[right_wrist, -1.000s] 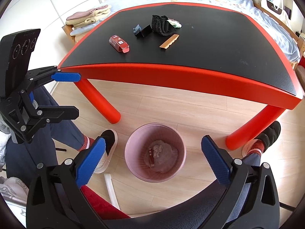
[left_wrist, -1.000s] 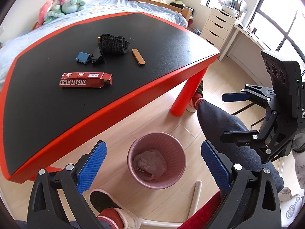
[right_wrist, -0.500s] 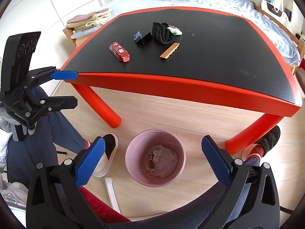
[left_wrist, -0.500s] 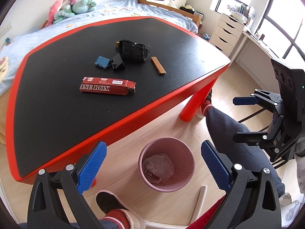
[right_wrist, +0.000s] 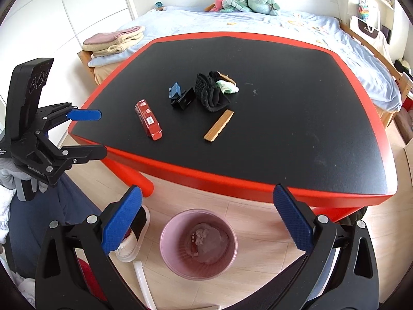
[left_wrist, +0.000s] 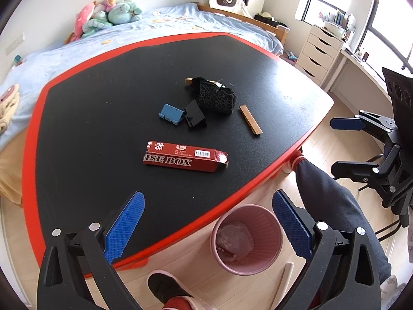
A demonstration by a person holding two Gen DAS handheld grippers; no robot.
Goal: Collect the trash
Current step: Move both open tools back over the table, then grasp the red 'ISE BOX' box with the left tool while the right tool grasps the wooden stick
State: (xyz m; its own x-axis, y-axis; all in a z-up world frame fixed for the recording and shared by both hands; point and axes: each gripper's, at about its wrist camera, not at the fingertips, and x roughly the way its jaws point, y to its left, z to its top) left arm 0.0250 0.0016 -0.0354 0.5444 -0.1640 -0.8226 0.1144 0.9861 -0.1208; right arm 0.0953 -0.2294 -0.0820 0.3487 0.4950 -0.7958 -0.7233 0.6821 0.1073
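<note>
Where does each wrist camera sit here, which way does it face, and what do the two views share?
Left wrist: behind the open left gripper, looking down over the table's near left edge; legs, slipper and right gripper show.
Right wrist: behind the open right gripper, facing the table's front edge; left gripper shows.
Shared: red box, wooden strip, pink bin.

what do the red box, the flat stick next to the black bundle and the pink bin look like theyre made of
Red box: printed cardboard, slightly glossy, with a barcode and a torn open end flap. Flat stick: probably wood or bamboo, tan with a paler edge, matte. Pink bin: likely moulded plastic, smooth rim and ribbed inner wall.
</note>
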